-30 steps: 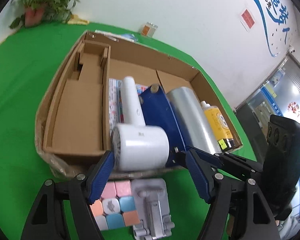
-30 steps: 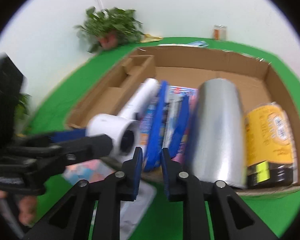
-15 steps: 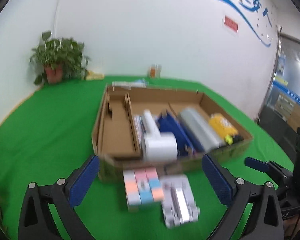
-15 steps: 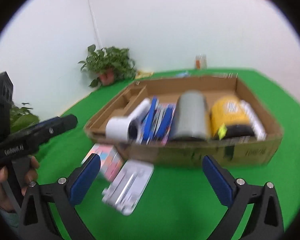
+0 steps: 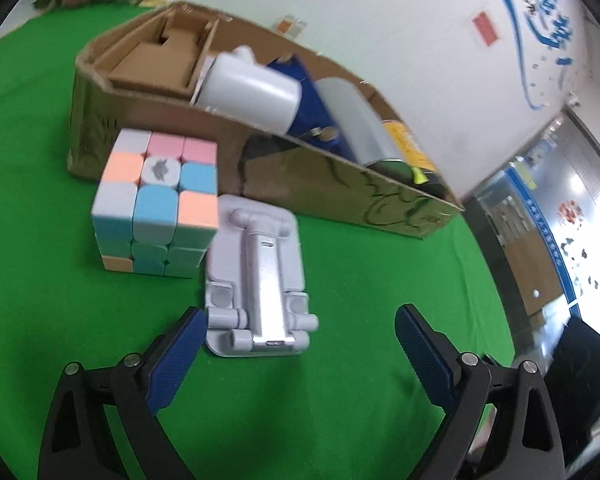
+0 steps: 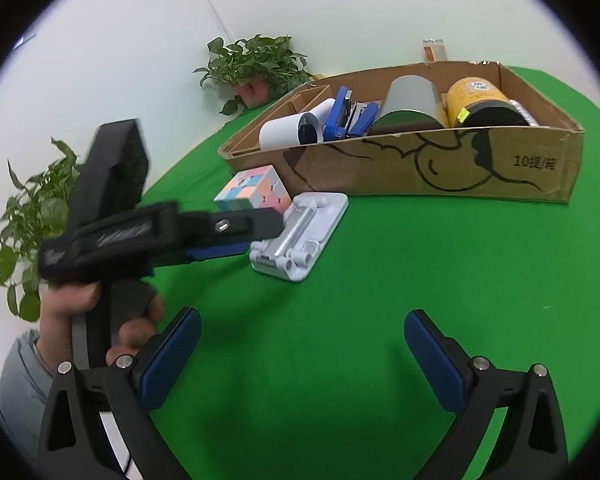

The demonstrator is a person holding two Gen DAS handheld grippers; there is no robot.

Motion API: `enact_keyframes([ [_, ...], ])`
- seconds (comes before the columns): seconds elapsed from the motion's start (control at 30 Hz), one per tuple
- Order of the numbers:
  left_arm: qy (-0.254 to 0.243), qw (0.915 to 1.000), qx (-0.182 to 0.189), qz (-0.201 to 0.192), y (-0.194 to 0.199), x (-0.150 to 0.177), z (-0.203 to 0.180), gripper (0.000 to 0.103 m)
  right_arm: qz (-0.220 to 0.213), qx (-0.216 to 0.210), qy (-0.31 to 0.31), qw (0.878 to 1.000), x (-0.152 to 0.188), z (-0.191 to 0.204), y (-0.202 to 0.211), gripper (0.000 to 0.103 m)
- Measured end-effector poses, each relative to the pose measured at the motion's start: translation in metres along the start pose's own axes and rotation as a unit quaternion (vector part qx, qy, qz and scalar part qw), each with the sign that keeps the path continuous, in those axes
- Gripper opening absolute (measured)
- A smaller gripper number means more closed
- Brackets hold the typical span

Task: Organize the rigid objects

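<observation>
Left gripper (image 5: 296,344) jaws spread wide, phone stand (image 5: 257,280) lying just ahead between them, presumably lined up for pickup. Right gripper (image 6: 302,344) jaws spread, nothing held, cardboard box (image 6: 460,168) well ahead.

Bench (image 6: 380,320) has a green cover. Potted plant (image 6: 256,64) at the far edge against the white wall; second leafy plant (image 6: 32,216) at left. Small glass jar (image 6: 434,50) behind the cardboard. Blue wall graphic (image 5: 540,20), red sign (image 5: 485,29).
</observation>
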State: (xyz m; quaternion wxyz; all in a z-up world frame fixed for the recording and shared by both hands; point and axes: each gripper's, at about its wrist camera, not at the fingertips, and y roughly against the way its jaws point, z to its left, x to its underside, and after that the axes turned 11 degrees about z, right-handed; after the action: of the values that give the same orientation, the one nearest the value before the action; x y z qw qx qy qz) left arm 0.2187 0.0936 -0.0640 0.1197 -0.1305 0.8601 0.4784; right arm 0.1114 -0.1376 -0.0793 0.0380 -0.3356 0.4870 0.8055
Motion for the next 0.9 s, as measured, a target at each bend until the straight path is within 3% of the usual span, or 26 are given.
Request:
enact_keyframes([
  [0.13,0.007,0.9999,-0.008,-0.001,-0.01,-0.002,-0.003,0.091,0.001,0.001,-0.011,1.0,0.012,-0.009,0.009,0.101],
  [0.17,0.011,0.9999,-0.006,0.001,-0.012,-0.002,-0.004,0.082,0.002,0.002,-0.015,1.0,0.013,-0.012,0.01,0.101],
  [0.3,-0.007,0.9995,0.016,0.027,-0.02,0.003,-0.014,0.065,-0.001,0.008,-0.026,1.0,0.017,-0.023,0.013,0.101],
  [0.43,-0.004,0.9994,0.025,0.026,-0.022,0.01,-0.019,0.062,0.004,0.021,-0.019,1.0,0.011,-0.026,0.011,0.101],
  [0.5,0.008,0.9993,0.033,0.015,-0.015,0.014,-0.016,0.068,0.007,0.031,0.008,0.999,0.005,-0.021,0.009,0.101],
  [0.57,0.011,0.9997,0.02,-0.008,-0.004,0.018,-0.013,0.087,0.013,0.047,0.047,0.998,-0.004,-0.014,0.007,0.101],
  [0.63,0.022,0.9991,-0.016,-0.033,0.009,0.022,-0.008,0.103,0.018,0.07,0.09,0.993,-0.016,-0.004,-0.001,0.101],
  [0.67,0.038,0.9974,-0.04,-0.047,0.015,0.024,-0.004,0.102,0.022,0.075,0.102,0.992,-0.02,-0.002,-0.005,0.101],
  [0.77,0.072,0.9941,-0.053,-0.061,0.024,0.028,0.007,0.102,0.069,0.096,0.125,0.985,-0.04,0.008,-0.038,0.101],
  [0.9,0.066,0.9932,-0.07,-0.065,0.029,0.033,0.009,0.102,0.102,0.102,0.123,0.982,-0.052,0.019,-0.076,0.101],
])
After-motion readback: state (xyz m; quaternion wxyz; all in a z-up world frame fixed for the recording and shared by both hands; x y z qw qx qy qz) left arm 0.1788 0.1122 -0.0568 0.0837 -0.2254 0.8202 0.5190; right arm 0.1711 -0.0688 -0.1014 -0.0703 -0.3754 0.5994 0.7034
